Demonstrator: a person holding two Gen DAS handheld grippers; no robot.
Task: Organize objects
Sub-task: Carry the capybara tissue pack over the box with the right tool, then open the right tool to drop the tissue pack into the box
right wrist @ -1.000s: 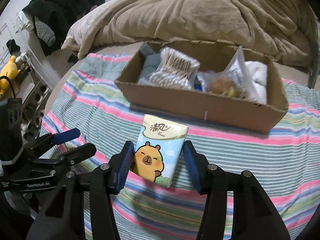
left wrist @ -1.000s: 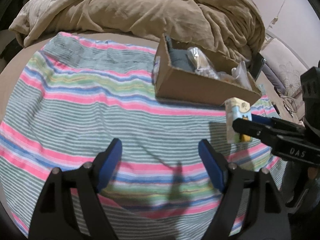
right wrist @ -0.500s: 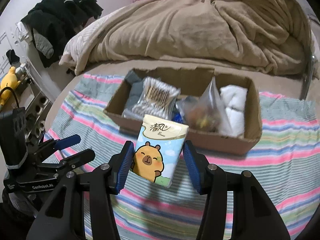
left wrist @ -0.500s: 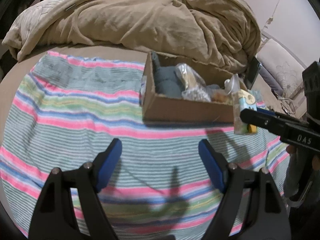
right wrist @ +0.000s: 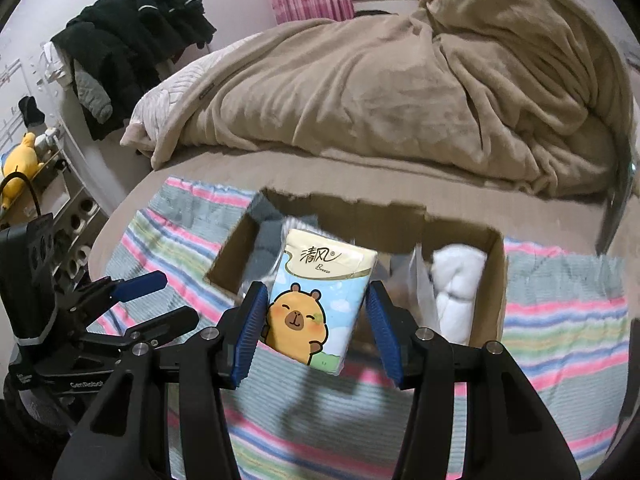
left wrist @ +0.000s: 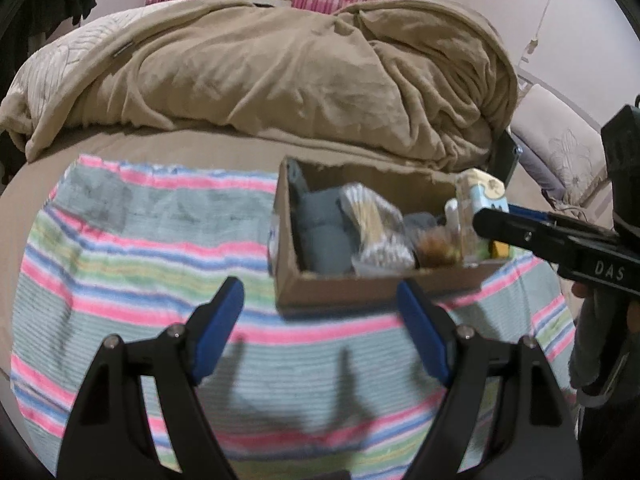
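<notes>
My right gripper (right wrist: 316, 316) is shut on a tissue pack (right wrist: 316, 296) printed with a capybara and holds it in the air over the near wall of an open cardboard box (right wrist: 494, 276). The box (left wrist: 344, 290) holds a grey cloth (left wrist: 324, 232), a bag of cotton swabs (left wrist: 376, 232), a clear bag and a white cloth (right wrist: 456, 284). In the left wrist view the tissue pack (left wrist: 478, 196) hangs over the box's right end. My left gripper (left wrist: 320, 328) is open and empty above the striped towel (left wrist: 140, 264), short of the box.
The striped towel lies on a bed with a bunched tan blanket (left wrist: 280, 68) behind the box. Dark clothes (right wrist: 132, 40) hang at the left wall, with a shelf and a yellow plush toy (right wrist: 20, 156) below. A pillow (left wrist: 560, 160) lies at the right.
My right gripper has lifted the tissue pack off the towel and carried it forward over the box. My left gripper has moved closer to the box, still open.
</notes>
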